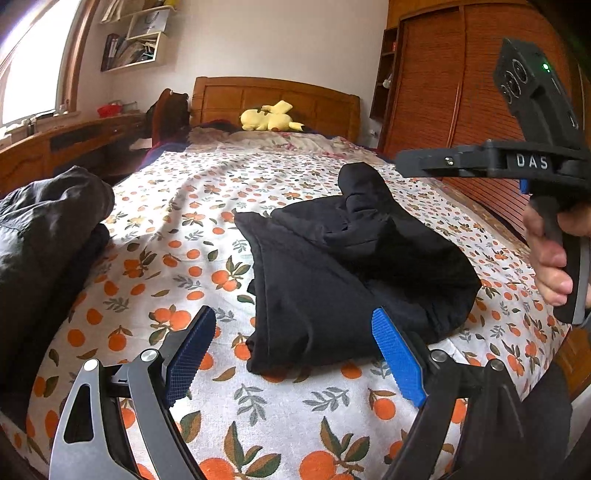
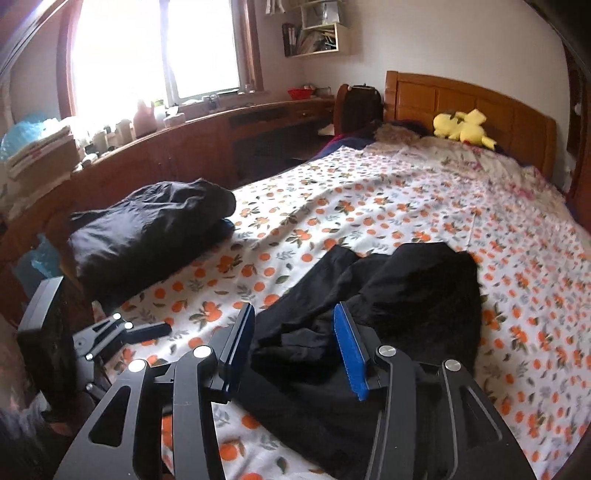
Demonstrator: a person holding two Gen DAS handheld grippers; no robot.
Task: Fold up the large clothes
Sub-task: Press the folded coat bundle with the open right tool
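I see the black garment [image 1: 343, 266] lying rumpled and partly folded on the bed's orange-print sheet [image 1: 192, 229], in the centre of the left wrist view and lower centre of the right wrist view [image 2: 388, 295].

My left hand-held gripper [image 1: 295, 354] sits at the bottom of its frame with its blue pads spread wide. The near edge of the garment lies between them, but the pads do not press on it and nothing is held. In the right wrist view the same gripper [image 2: 147, 330] shows at lower left, over the sheet.

My right hand-held gripper [image 2: 293, 350] stands about half open over the garment's near edge. I see cloth between the pads, but they do not pinch it. From the left wrist view, the tool's body [image 1: 532, 162] fills the upper right, with a hand [image 1: 550, 254] wrapped round its handle.

A second dark bundle of clothes [image 2: 147, 229] lies at the left edge of the bed. A yellow plush toy [image 1: 269, 118] rests by the wooden headboard [image 1: 277, 96] at upper centre. A wardrobe [image 1: 461, 92] stands at the upper right, and wall shelves [image 2: 314, 33] hang beside the bright window [image 2: 155, 48].
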